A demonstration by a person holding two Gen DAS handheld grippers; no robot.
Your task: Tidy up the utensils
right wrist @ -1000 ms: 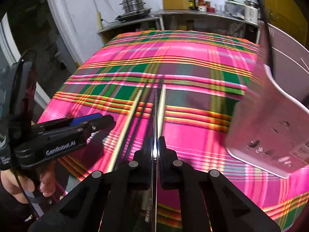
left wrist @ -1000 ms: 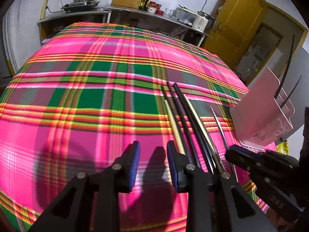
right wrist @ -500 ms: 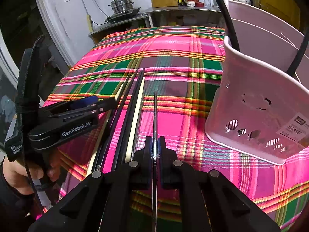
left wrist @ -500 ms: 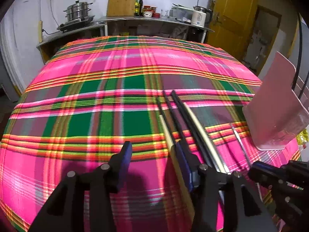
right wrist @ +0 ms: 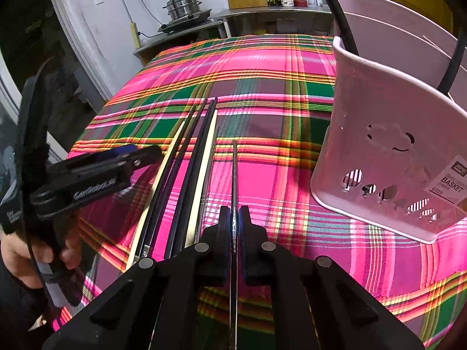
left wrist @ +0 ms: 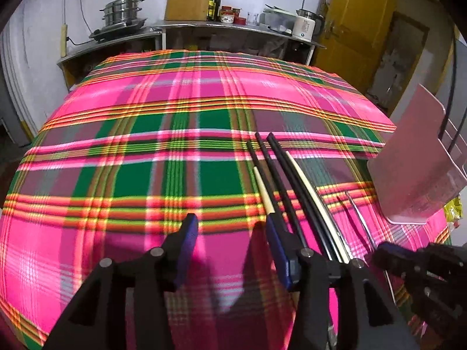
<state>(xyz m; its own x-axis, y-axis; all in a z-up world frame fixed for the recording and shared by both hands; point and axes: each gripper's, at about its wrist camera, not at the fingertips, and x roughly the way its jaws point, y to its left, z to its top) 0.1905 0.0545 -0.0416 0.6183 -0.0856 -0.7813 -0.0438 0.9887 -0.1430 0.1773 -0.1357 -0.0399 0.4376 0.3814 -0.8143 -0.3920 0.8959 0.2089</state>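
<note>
The right gripper (right wrist: 233, 218) has its pads pressed together on a thin metal chopstick (right wrist: 234, 169), which runs forward from between them, its far end low over the plaid tablecloth (right wrist: 262, 67); whether the tip touches the cloth cannot be told. The left gripper (left wrist: 230, 233) stands spread with nothing between its pads. Its right-hand finger (left wrist: 277, 250) sits just beside, or partly over, the near end of a cream chopstick (left wrist: 262, 189); contact cannot be confirmed. A person's hand (right wrist: 17, 253) holds this gripper at the left edge of the right wrist view.

Between the two grippers lies a bundle of loose chopsticks (right wrist: 192, 151), black and cream, roughly parallel on the cloth, with what looks like one more thin metal stick (right wrist: 208, 160) along its right side.

To the right of the bundle, apart from it, a pink utensil basket (right wrist: 379, 151) stands upright. Two dark handles (right wrist: 341, 20) rise from it; what else it holds is hidden by its wall.

Assessment: the task is partly done at most. At least two items appear already stowed, one stick is gripped and not yet delivered, and the bundle remains on the table. Remaining work, as judged: carry the held stick to the basket, then clear the rest of the bundle.
</note>
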